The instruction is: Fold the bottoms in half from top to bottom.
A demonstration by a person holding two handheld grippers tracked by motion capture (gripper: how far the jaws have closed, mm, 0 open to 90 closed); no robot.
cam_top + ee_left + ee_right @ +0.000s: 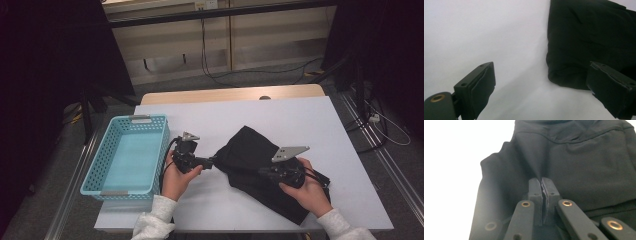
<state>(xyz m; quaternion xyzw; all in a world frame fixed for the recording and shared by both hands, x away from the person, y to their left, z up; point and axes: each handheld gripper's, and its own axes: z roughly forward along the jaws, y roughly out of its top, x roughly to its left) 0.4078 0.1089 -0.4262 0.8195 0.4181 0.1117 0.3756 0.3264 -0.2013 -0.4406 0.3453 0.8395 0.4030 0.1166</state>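
Note:
A black garment (250, 150) lies crumpled on the white table (300, 115), right of centre. My left gripper (214, 161) sits at the garment's left edge. In the left gripper view it is open (541, 82), its jaws wide apart; one jaw overlaps the cloth's rounded edge (574, 80) and the other is over bare table. My right gripper (261, 171) rests on the near right part of the garment. In the right gripper view its jaws (543, 186) are shut on a pinched fold of the black garment (579, 162), and creases run into the jaws.
A light blue perforated basket (95, 170) with nothing in it stands at the table's left side, just left of my left hand. Bare white table lies beyond the garment and near the front edge. Cables run across the floor behind the table.

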